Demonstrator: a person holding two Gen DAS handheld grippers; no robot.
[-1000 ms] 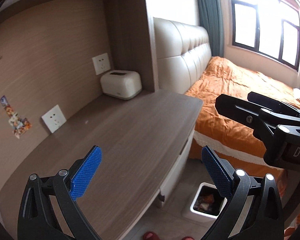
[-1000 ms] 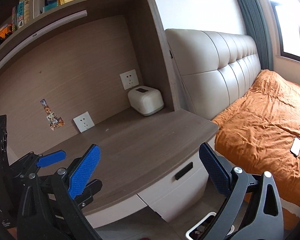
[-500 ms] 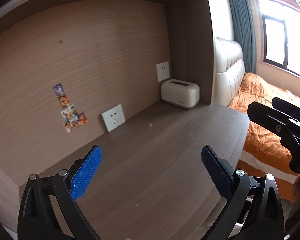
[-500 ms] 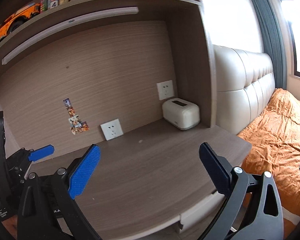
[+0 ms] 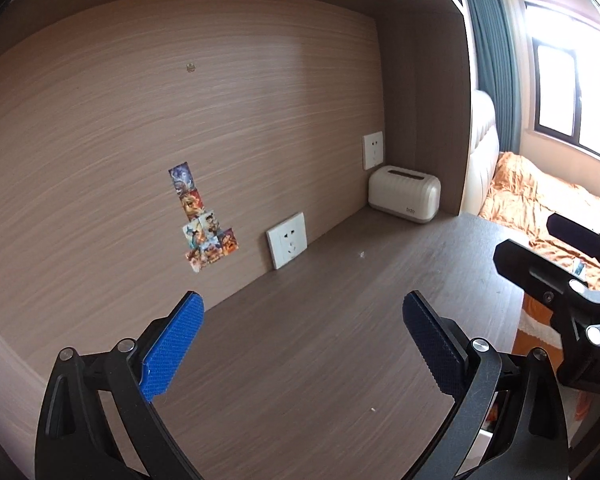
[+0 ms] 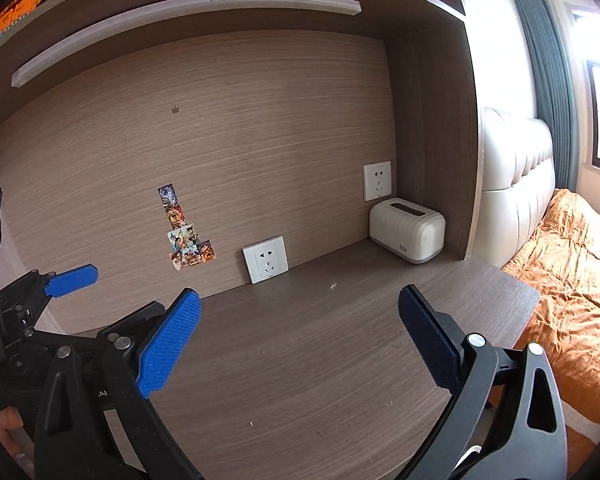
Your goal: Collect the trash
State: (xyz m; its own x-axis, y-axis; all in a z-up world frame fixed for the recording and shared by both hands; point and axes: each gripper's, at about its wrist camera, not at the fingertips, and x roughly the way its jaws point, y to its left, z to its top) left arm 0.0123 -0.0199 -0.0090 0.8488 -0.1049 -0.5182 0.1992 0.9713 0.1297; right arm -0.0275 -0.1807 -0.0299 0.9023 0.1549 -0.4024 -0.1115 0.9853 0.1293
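Note:
My left gripper [image 5: 302,340] is open and empty, held above the brown wooden desk [image 5: 320,352]. My right gripper [image 6: 300,338] is open and empty above the same desk [image 6: 320,360]. A tiny white scrap [image 5: 361,254] lies on the desk near the back wall; it also shows in the right wrist view [image 6: 333,286]. Another small speck [image 5: 374,410] lies near the desk's front. The right gripper's body [image 5: 568,292] shows at the right of the left wrist view, and the left gripper's blue pad [image 6: 71,279] at the left of the right wrist view. The trash bin is hidden below the desk edge.
A cream tissue box [image 5: 404,194] stands in the desk's back right corner against a side panel [image 5: 440,100]. Wall sockets [image 5: 287,245] and stickers [image 5: 204,220] are on the back panel. A shelf [image 6: 188,8] hangs overhead. An orange bed [image 6: 572,272] lies to the right.
Both grippers have swung left and up from the bin and bed toward the desk's back panel. Both stay open and empty. The bin has dropped out of view.

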